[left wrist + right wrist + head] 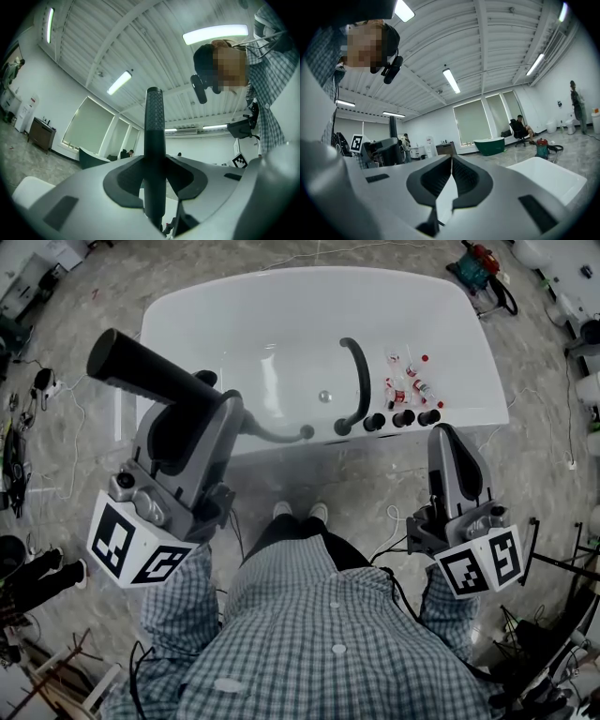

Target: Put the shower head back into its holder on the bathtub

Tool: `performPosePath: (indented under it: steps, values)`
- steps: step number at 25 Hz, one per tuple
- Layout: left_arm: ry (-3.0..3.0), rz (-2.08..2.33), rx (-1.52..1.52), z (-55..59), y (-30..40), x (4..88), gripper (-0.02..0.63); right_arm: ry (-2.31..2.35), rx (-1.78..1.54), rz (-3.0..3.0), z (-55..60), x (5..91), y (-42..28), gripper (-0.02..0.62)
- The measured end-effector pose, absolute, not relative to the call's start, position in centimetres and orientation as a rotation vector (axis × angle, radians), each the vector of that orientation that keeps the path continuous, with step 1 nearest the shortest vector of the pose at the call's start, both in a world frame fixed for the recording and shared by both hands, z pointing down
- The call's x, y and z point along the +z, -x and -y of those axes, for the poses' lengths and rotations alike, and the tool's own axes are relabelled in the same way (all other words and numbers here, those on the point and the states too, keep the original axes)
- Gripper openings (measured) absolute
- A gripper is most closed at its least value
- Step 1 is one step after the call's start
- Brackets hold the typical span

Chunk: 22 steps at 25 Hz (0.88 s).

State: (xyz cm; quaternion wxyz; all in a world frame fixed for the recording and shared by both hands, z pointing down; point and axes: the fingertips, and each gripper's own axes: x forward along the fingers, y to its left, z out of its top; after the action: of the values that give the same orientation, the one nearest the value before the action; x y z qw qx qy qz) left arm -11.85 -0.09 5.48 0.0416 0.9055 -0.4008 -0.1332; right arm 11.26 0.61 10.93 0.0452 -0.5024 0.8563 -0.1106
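Note:
My left gripper [192,423] is shut on the black shower head [141,367], which sticks up and to the left, above the tub's near-left corner. In the left gripper view the dark handle [154,150] stands upright, pinched between both pads. Its hose [272,435] curves from the gripper to the white bathtub's [281,296] near rim. A black curved spout [356,376] and black knobs [403,418] stand on that rim; I cannot pick out the holder among them. My right gripper [450,442] hangs to the right, below the knobs, shut and empty, its pads [459,176] meeting.
Small red-and-white bottles [408,381] lie on the tub ledge by the knobs. Cables and gear litter the marble floor at left [28,427] and right [553,568]. A red and green machine [478,263] stands at the far right. My shoes [300,512] are close to the tub.

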Motion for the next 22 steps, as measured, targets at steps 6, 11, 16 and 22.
performPosePath:
  steps: [6, 11, 16, 22]
  values:
    - [-2.779, 1.229, -0.378, 0.9, 10.8, 7.1, 0.141, 1.547, -0.367, -2.620, -0.2, 12.2, -11.9, 0.018]
    - [-2.781, 1.249, -0.338, 1.4, 10.4, 8.1, 0.141, 1.564, -0.373, -2.630, 0.0, 12.7, -12.1, 0.018]
    - [-2.773, 1.249, -0.304, 1.8, 10.3, 9.1, 0.141, 1.585, -0.391, -2.659, -0.1, 13.8, -12.0, 0.020]
    - [-2.774, 1.243, -0.244, 2.4, 9.6, 10.3, 0.141, 1.589, -0.438, -2.672, 0.1, 15.1, -12.1, 0.018]
